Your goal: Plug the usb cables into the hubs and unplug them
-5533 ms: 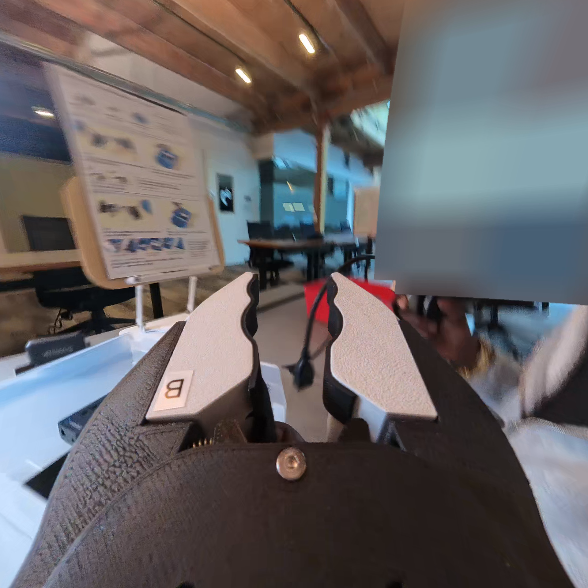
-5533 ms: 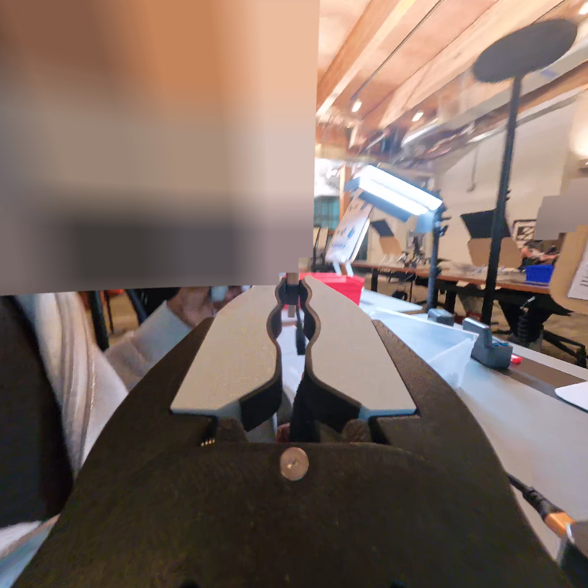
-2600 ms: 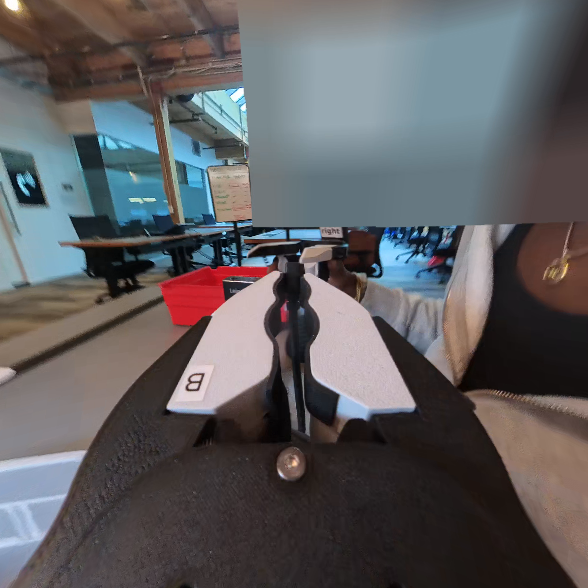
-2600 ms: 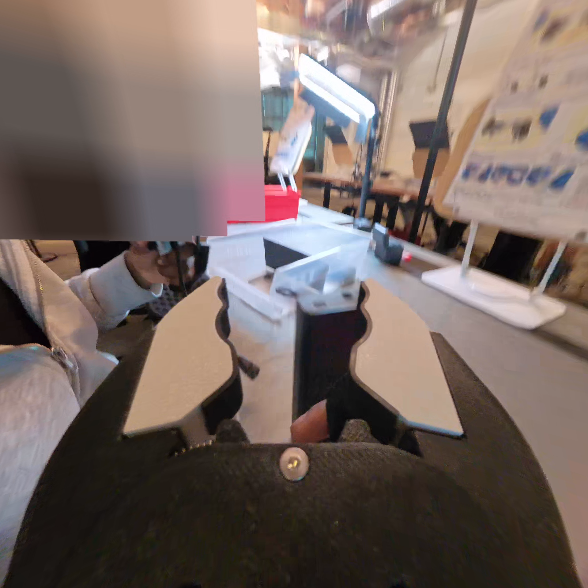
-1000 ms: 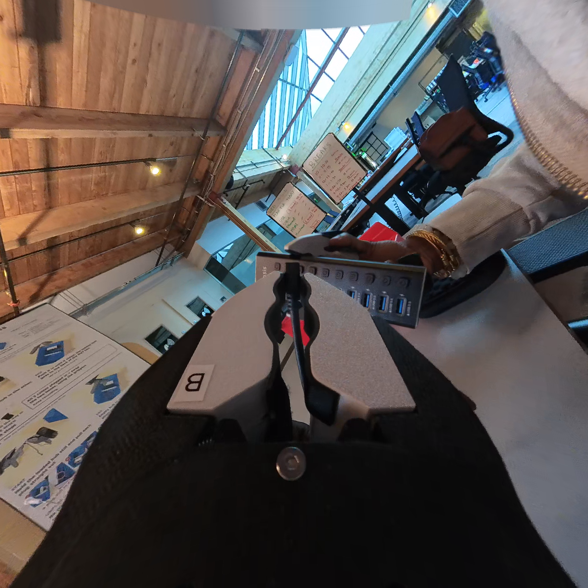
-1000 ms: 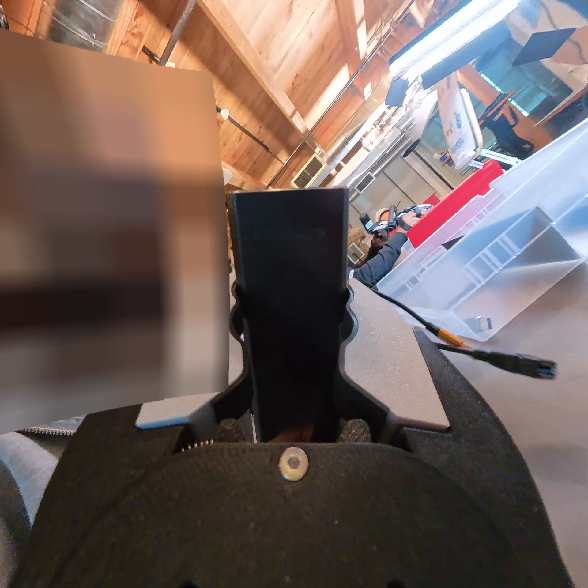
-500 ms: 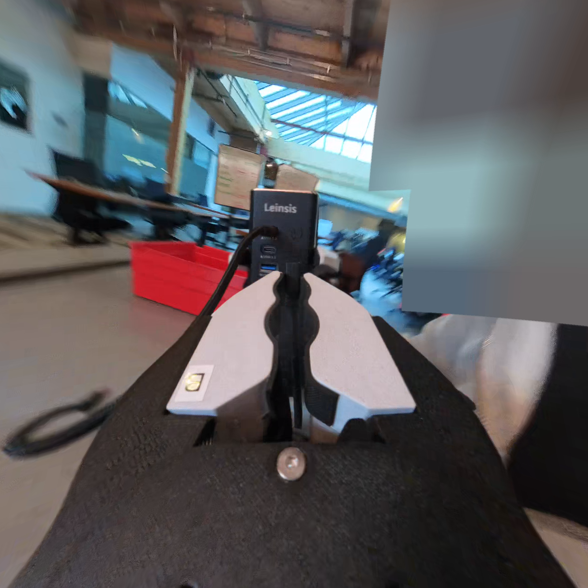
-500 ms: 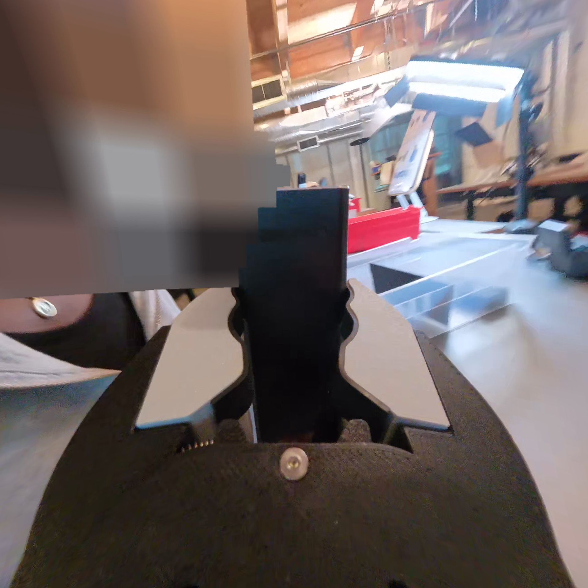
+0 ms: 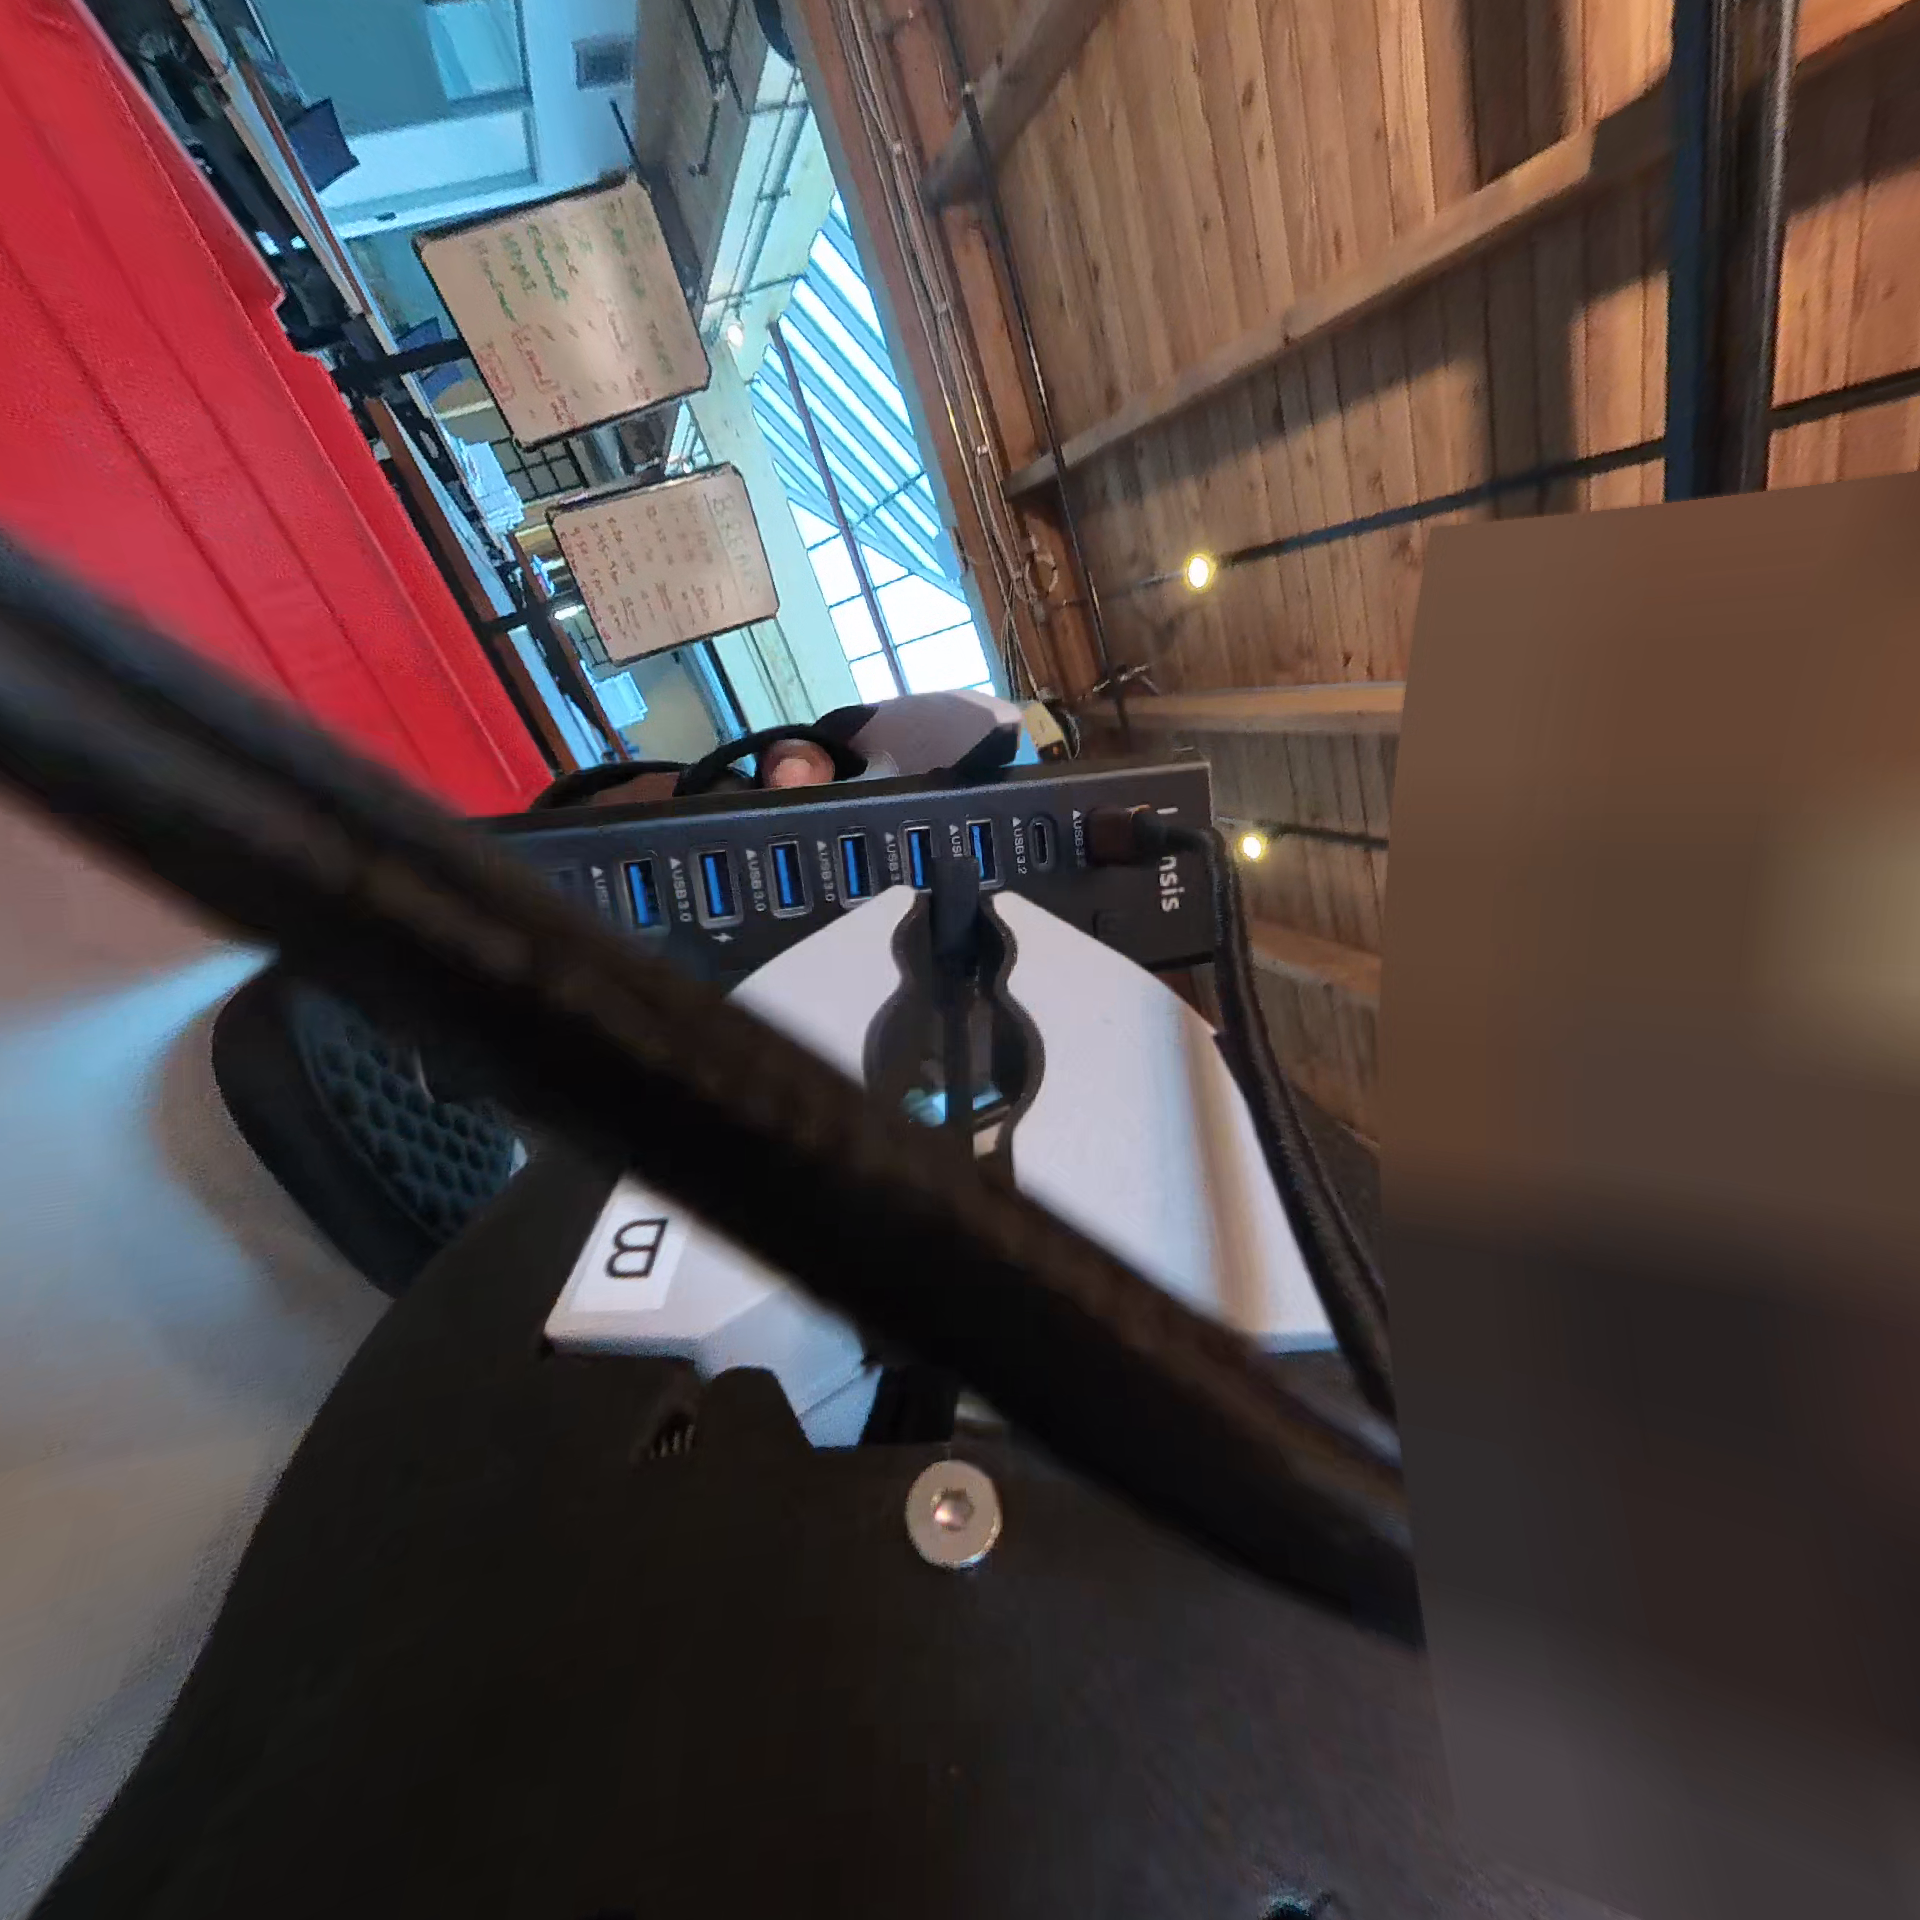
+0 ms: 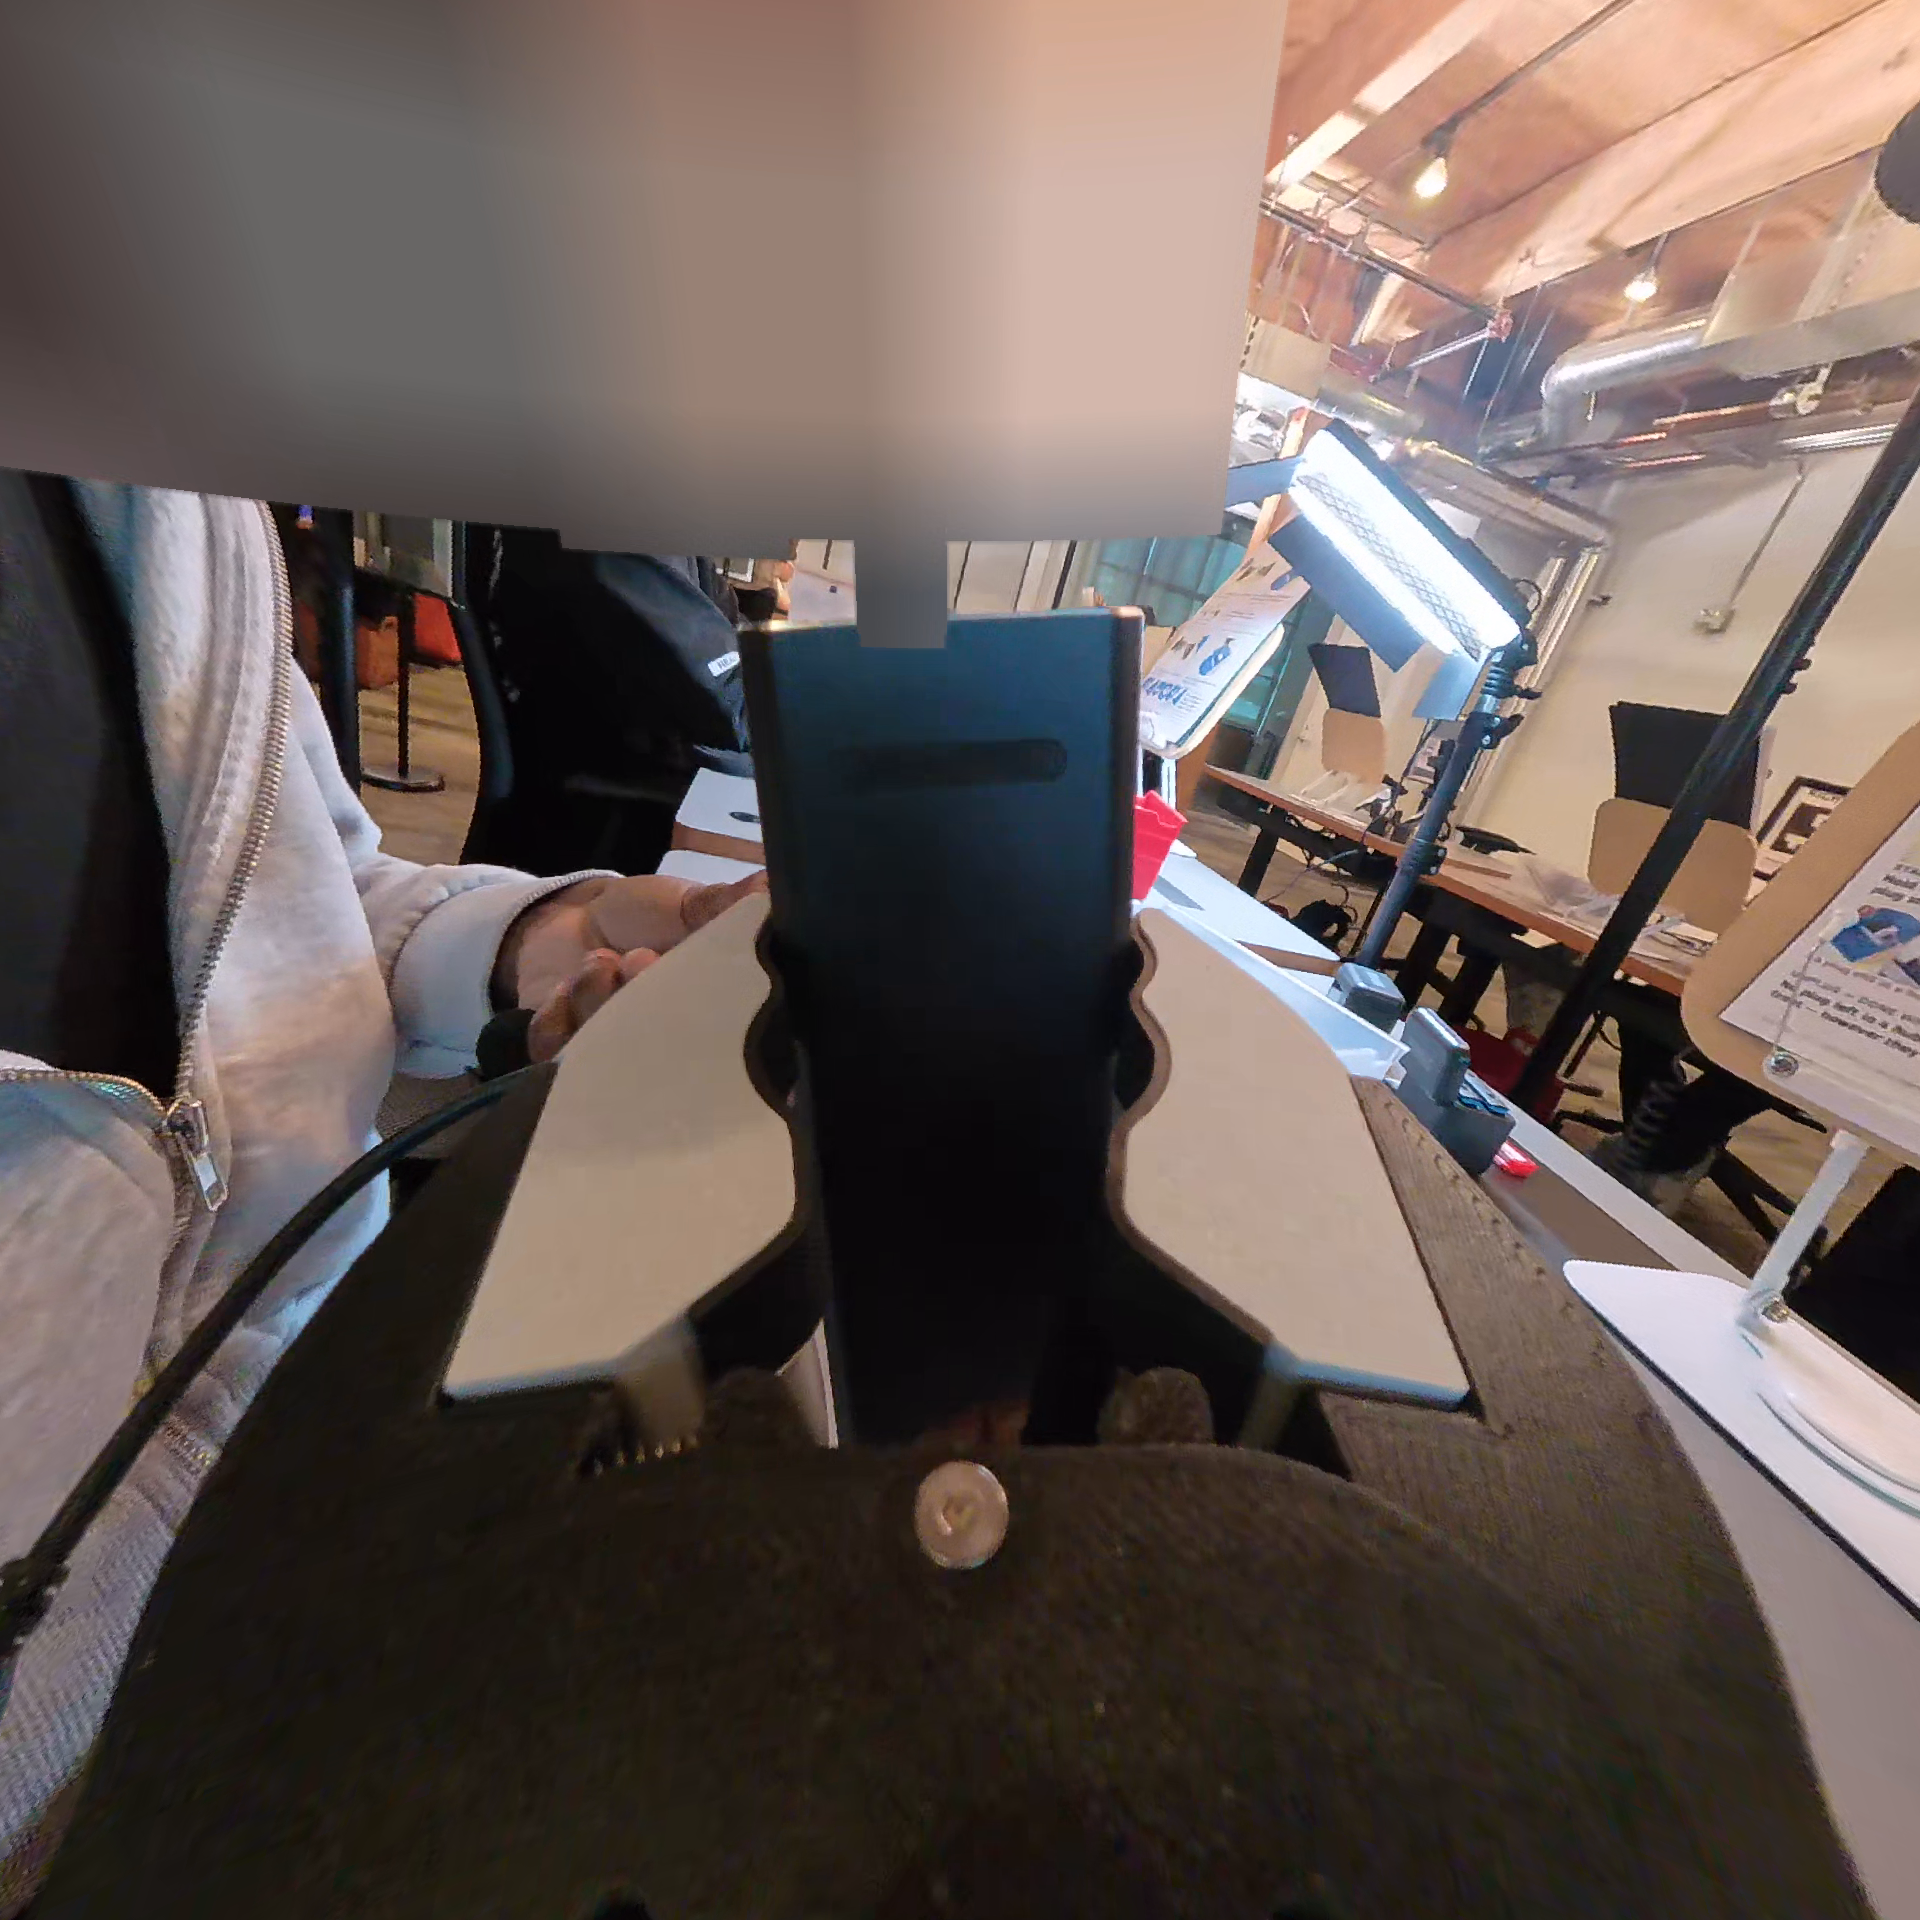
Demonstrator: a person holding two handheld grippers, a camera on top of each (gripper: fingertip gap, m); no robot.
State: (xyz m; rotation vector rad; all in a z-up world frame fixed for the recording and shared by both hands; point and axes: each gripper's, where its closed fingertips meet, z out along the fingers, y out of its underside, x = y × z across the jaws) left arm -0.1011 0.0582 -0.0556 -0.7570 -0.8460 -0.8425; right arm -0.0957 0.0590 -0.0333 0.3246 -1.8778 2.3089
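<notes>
A long black USB hub with a row of blue ports faces me in the left wrist view. My left gripper is shut on a black USB plug, whose tip sits at one of the hub's blue ports. A braided black cable is plugged into the hub's right end. My right gripper is shut on the same hub, seen from its plain back, held upright off the table. A thick black cable crosses close in front of the left camera.
A red bin and a black mesh object lie beyond the hub on the grey table. In the right wrist view a person's hand and sleeve are at left, a stand with a sheet and small grey devices at right. My two grippers' fingertips are within a few centimetres of each other.
The left view has rolled sideways and now faces the hub's row of ports. The plug stays gripped at a port. The right gripper still holds the hub, and its view has steadied.
</notes>
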